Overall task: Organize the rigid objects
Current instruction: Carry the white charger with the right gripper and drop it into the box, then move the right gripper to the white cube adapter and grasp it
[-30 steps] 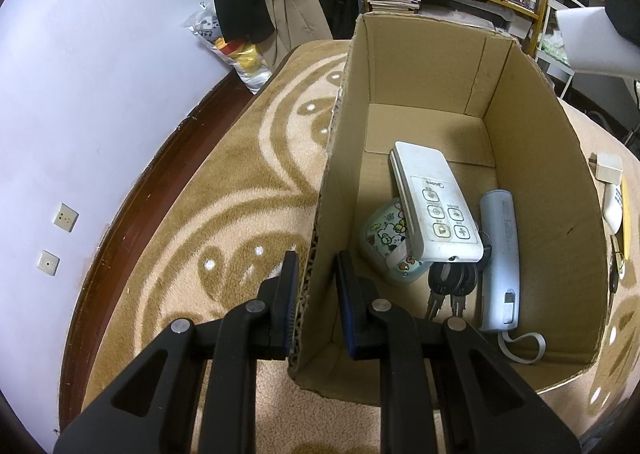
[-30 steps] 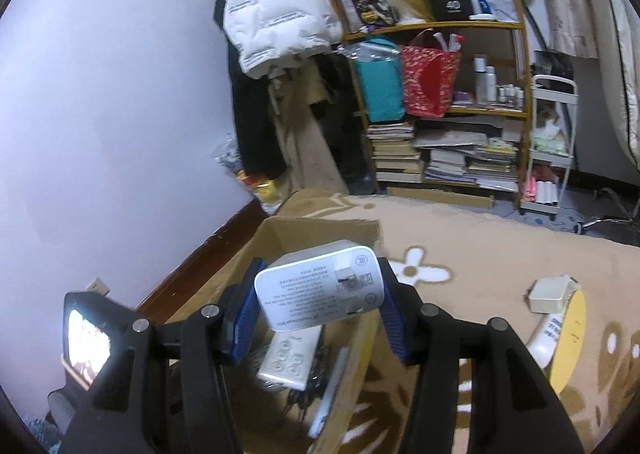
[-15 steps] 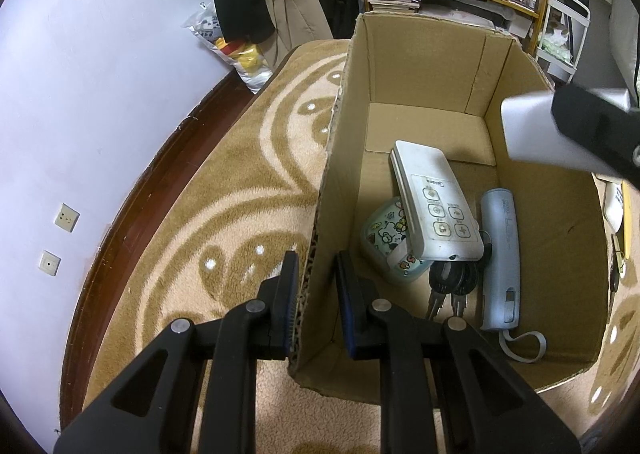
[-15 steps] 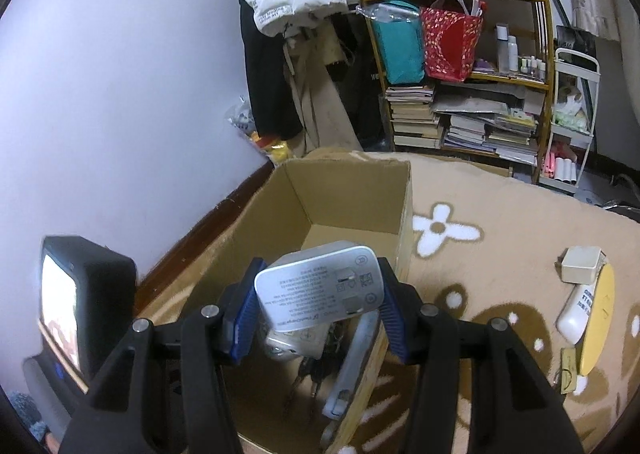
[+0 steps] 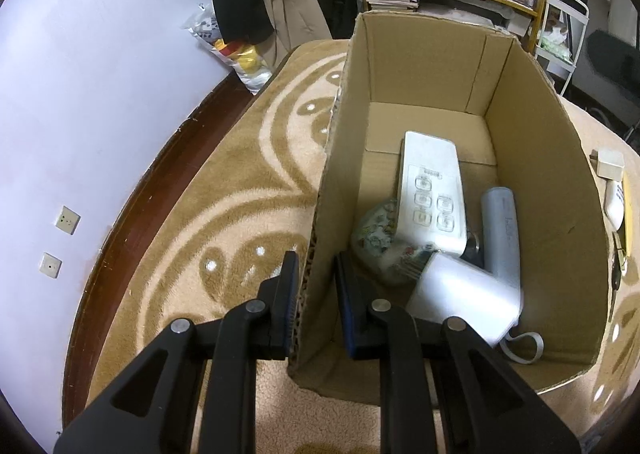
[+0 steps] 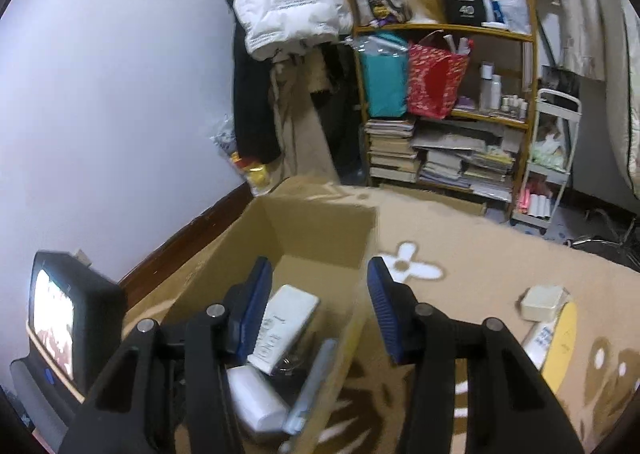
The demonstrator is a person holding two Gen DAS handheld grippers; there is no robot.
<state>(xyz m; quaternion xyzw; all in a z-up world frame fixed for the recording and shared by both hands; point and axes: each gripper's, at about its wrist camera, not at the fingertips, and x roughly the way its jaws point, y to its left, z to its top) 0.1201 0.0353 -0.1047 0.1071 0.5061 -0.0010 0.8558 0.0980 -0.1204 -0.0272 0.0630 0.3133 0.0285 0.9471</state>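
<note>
I am clamping my left gripper (image 5: pixel 313 286) on the near-left wall of the open brown cardboard box (image 5: pixel 536 158), one finger outside and one inside, holding it steady on the tan patterned carpet (image 5: pixel 224 194). My right gripper (image 6: pixel 316 306) is hanging spread wide and empty above the box's near end. The white blocky charger (image 5: pixel 464 296) is lying blurred at the box's near end in the lower middle of the left view, just right of my inner finger, leaning on the pale blue cylindrical device (image 5: pixel 502 230).

The next pick, I judge, turns on what is lying outside the box — the small cream square box (image 6: pixel 542 302) and the white bottle with the yellow disc (image 6: pixel 556 334), at the right edge of the right view. They are lying well to the right of my right jaws, so that hand is the nearer; the bottle's long axis is running lower left to upper right.

Hard to read: the charger is smeared by motion, so I cannot tell whether it is resting yet. It is covering part of the patterned round case (image 5: pixel 376 238) and whatever is lying under the white flat remote control (image 5: pixel 434 194); the bottle is partly cut off behind my right finger.
</note>
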